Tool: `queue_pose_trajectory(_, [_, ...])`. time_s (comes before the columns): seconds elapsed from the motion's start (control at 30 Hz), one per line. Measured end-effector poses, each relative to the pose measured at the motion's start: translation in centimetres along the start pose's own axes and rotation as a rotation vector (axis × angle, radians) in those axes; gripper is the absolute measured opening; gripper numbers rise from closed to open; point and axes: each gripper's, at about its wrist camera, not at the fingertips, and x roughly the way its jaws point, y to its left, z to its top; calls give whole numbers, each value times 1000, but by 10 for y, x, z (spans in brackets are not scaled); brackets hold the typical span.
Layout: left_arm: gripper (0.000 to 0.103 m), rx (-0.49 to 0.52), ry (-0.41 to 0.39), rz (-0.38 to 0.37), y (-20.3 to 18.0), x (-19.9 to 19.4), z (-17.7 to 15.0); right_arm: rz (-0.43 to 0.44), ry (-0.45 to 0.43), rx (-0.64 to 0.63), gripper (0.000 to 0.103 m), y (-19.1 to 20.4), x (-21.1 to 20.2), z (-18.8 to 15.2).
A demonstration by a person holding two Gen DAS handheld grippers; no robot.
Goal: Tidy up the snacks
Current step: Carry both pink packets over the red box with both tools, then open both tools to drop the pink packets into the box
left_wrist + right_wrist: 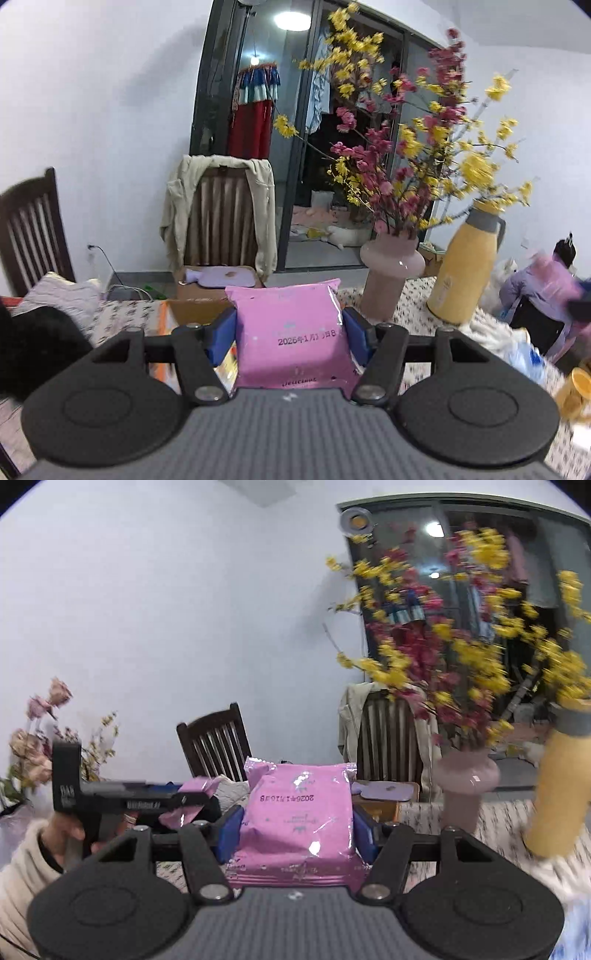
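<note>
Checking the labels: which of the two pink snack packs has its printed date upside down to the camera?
The pink pack in the right gripper: its date reads inverted in the right wrist view. The pink pack in the left gripper shows its date upright.

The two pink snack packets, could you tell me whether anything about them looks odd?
Nothing is damaged. The left gripper and the right gripper each clamp a pink packet; the right one's date print reads upside down.
</note>
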Motion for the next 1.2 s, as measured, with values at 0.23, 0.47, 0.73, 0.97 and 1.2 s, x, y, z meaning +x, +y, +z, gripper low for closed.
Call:
queue_pose_trajectory(0.23, [62, 6, 61, 34, 0, 103, 0, -67, 67, 46, 61, -38, 142, -4])
queue_pose_trajectory(0.47, [62, 16, 178, 8, 6, 183, -39, -144, 189, 98, 61, -86, 273, -43])
queue_pose_trajectory(0.73, [62, 16, 247, -16, 4, 236, -67, -167, 187, 169, 61, -123, 349, -66])
queue_pose_trajectory(0.97, [62, 13, 286, -33, -12, 255, -75, -172, 143, 160, 70, -130, 350, -66])
queue_pose_trajectory(1.2, [92, 1, 239, -97, -29, 251, -71, -183, 127, 192, 70, -137, 323, -66])
